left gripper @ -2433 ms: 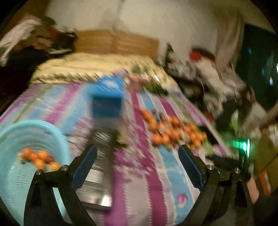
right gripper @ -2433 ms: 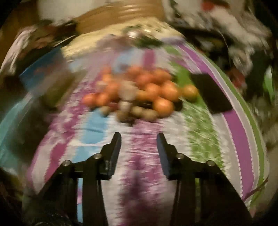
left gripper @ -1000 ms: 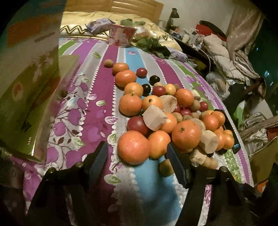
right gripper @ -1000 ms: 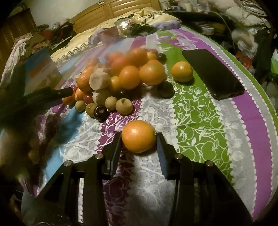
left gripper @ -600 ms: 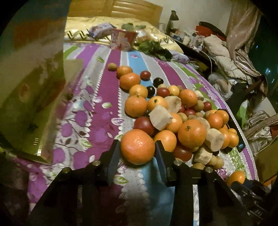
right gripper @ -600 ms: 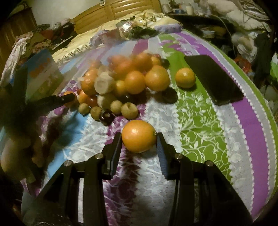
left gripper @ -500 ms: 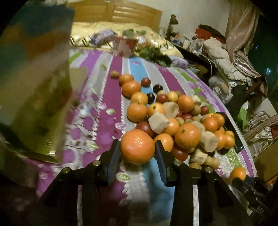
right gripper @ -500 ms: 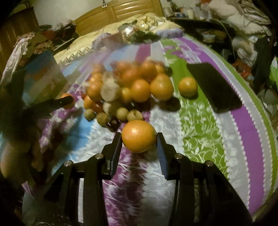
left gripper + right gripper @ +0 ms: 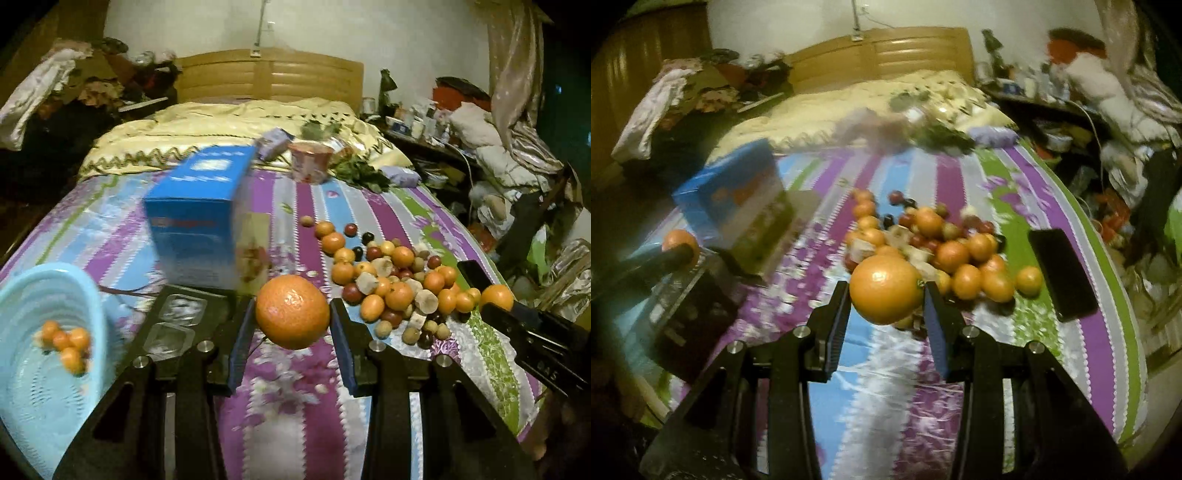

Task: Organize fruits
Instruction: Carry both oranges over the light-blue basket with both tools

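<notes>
The work surface is a bed covered by a striped bedspread [image 9: 306, 417] in purple, blue, grey and green bands with a floral print. A wooden slatted headboard [image 9: 269, 74] stands against a pale wall. A cream quilt [image 9: 221, 129] with a zigzag border lies at the head end. Clothing is piled at the left of the room; a cluttered side table and a curtain occupy the right.

A blue carton [image 9: 195, 218] stands on the bedspread; its printed label is blurred and cannot be read. A black phone [image 9: 1062, 273] lies flat on the green band, just beside the fruit pile [image 9: 395, 280]. White characters on the right gripper body in the left wrist view are too small to read with certainty.

The fruit pile holds oranges, small dark red and black fruits, and pale brown pieces, all loose on the bedspread. A light blue perforated basket [image 9: 22, 387] at lower left contains several small oranges [image 9: 64, 341].

The left gripper [image 9: 292, 314] is clamped on a large orange [image 9: 292, 311] with dimpled skin, held clear above the bedspread. The right gripper [image 9: 886, 291] is clamped on a second orange [image 9: 884, 290], smoother and paler, held in front of the pile.
</notes>
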